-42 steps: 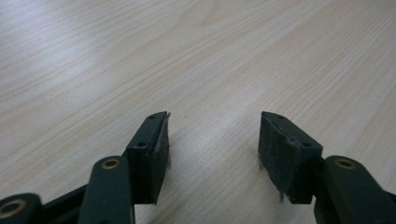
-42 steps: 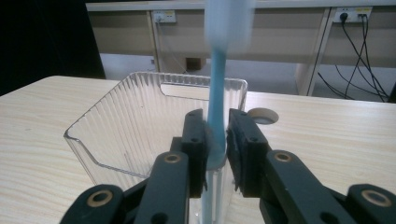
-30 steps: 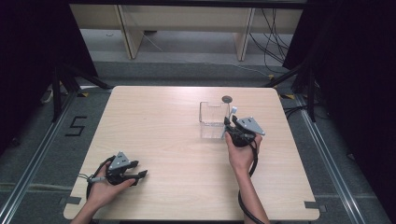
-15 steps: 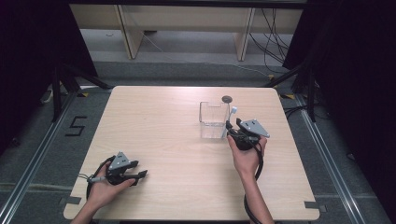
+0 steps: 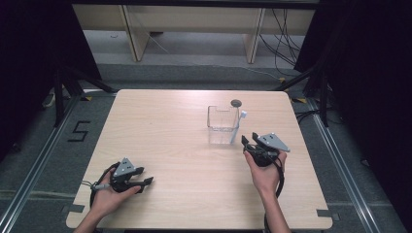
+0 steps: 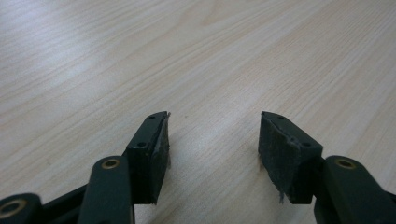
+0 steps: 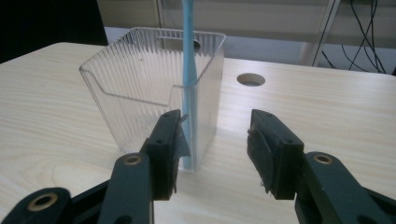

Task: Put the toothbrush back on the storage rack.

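A clear ribbed plastic container (image 5: 222, 125) (image 7: 135, 84) stands on the table right of centre. A light blue stick with a white top (image 5: 238, 127) (image 7: 188, 46) leans upright in its near right corner. My right gripper (image 5: 248, 139) (image 7: 215, 116) sits just in front and to the right of the container. Its jaws have just been opening and stand wide, with nothing between them; the stick is a little beyond the left jaw. My left gripper (image 5: 145, 175) (image 6: 212, 116) rests low over bare wood at the front left, open and holding nothing.
The light wooden table (image 5: 170, 126) has a round cable hole (image 5: 236, 103) (image 7: 251, 79) just behind the container. Shelving legs and cables stand on the floor beyond the far edge. Dark curtains flank both sides.
My right gripper has drawn back from the container toward the near right, and its jaws have spread wider. The blue stick stays standing in the container. The left hand has not moved.
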A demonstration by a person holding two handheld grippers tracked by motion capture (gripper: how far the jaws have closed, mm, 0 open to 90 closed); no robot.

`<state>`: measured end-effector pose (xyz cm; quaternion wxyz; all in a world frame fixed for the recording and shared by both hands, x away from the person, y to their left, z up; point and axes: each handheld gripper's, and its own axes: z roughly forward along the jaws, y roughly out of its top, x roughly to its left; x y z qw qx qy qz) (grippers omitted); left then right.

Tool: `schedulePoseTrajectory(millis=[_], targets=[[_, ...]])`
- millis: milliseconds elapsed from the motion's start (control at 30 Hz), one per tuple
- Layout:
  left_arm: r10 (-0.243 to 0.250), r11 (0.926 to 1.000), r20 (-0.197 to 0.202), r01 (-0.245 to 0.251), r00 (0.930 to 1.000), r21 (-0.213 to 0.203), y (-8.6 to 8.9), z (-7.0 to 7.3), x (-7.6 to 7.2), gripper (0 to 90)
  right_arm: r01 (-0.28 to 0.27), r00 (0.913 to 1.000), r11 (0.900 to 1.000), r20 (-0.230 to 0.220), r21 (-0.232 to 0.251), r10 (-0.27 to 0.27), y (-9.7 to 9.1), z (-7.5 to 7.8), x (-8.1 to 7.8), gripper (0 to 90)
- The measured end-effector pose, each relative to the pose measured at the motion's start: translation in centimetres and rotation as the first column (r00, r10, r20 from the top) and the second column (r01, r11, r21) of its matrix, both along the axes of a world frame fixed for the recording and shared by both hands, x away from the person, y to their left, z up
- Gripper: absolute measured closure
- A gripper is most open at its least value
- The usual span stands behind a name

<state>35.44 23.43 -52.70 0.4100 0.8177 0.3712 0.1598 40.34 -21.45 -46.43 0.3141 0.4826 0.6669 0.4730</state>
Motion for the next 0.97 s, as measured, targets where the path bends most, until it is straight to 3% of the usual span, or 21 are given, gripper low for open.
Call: schedulePoseTrajectory(millis=[100,133,167,200,233,300,333,367,433,467,533,567,633,700,800,833,867,967], targets=[[0.002,1.0,0.0,-0.002,1.0,0.0,0.0,0.0,0.0,42.7,0.021,0.9995,0.9993,-0.024,0.031,-0.021,-0.3,-0.3,-0.8,54.8],[0.003,1.0,0.0,-0.003,1.0,0.001,0.0,0.0,0.0,42.7,0.022,0.9996,0.9995,-0.016,0.023,-0.022,-0.5,-0.5,-1.0,54.8],[0.003,1.0,0.0,-0.003,1.0,0.001,0.0,0.0,0.0,42.7,0.029,0.9989,0.9994,-0.038,0.017,-0.028,-0.6,-0.5,-1.3,54.8],[0.004,1.0,0.001,-0.004,1.0,0.001,0.0,0.0,0.0,42.7,0.014,0.9998,0.9999,-0.012,0.003,-0.014,-1.0,-0.8,-1.3,54.8],[0.004,1.0,0.001,-0.004,1.0,0.001,0.0,0.0,0.0,42.7,0.025,0.9992,0.9994,-0.032,0.023,-0.024,-1.0,-0.9,-1.8,54.8],[0.004,1.0,0.001,-0.004,1.0,0.001,0.0,0.0,0.0,42.7,0.004,0.9993,0.9999,-0.037,0.01,-0.003,-1.7,-1.2,-2.1,54.8],[0.005,1.0,0.001,-0.005,1.0,0.001,0.0,0.0,0.0,42.7,0.024,0.9994,0.9997,-0.025,0.006,-0.024,-1.8,-1.4,-2.3,54.9],[0.005,1.0,0.001,-0.005,1.0,0.002,0.0,0.0,0.0,42.7,0.034,0.9979,0.9992,-0.057,0.02,-0.033,-1.8,-1.4,-2.7,54.9],[0.006,1.0,0.001,-0.006,1.0,0.002,0.0,0.0,0.0,42.7,0.027,0.9988,0.9996,-0.04,-0.006,-0.027,-2.4,-1.7,-3.0,54.9],[0.007,1.0,0.001,-0.007,1.0,0.002,0.0,0.0,0.0,42.7,0.041,0.9979,0.999,-0.05,0.018,-0.04,-2.3,-1.9,-3.2,54.8],[0.007,1.0,0.005,-0.007,1.0,-0.002,0.0,0.0,0.0,42.7,0.044,0.9974,0.9989,-0.058,0.014,-0.043,-2.6,-2.1,-3.6,54.9],[0.007,1.0,0.005,-0.007,1.0,-0.002,0.0,0.0,0.0,42.7,0.042,0.9981,0.9991,-0.045,-0.005,-0.043,-2.9,-2.3,-3.7,54.9],[0.007,1.0,0.001,-0.007,1.0,0.001,0.0,0.0,0.0,42.8,0.052,0.9964,0.9984,-0.069,0.024,-0.05,-2.9,-2.5,-4.0,54.9],[0.008,1.0,0.001,-0.008,1.0,0.002,0.0,0.0,0.0,42.8,0.044,0.9976,0.9986,-0.053,0.029,-0.043,-3.0,-2.8,-3.9,54.9],[0.01,0.9999,-0.001,-0.01,0.9999,0.003,0.0,0.0,-0.1,42.8,0.044,0.9975,0.999,-0.054,-0.001,-0.044,-3.2,-2.8,-4.1,55.0],[0.009,0.9999,0.0,-0.009,1.0,-0.004,0.0,0.0,-0.1,42.8,0.048,0.9958,0.9981,-0.08,0.039,-0.045,-2.9,-2.9,-4.2,55.0],[0.009,0.9999,0.001,-0.009,1.0,-0.009,0.0,0.0,-0.1,42.8,0.036,0.998,0.9989,-0.054,0.029,-0.034,-2.9,-3.1,-3.9,55.0],[0.008,0.9999,-0.002,-0.008,1.0,-0.006,0.0,0.0,-0.1,42.8,0.037,0.9966,0.9991,-0.075,0.02,-0.035,-2.9,-3.0,-4.1,55.0]])
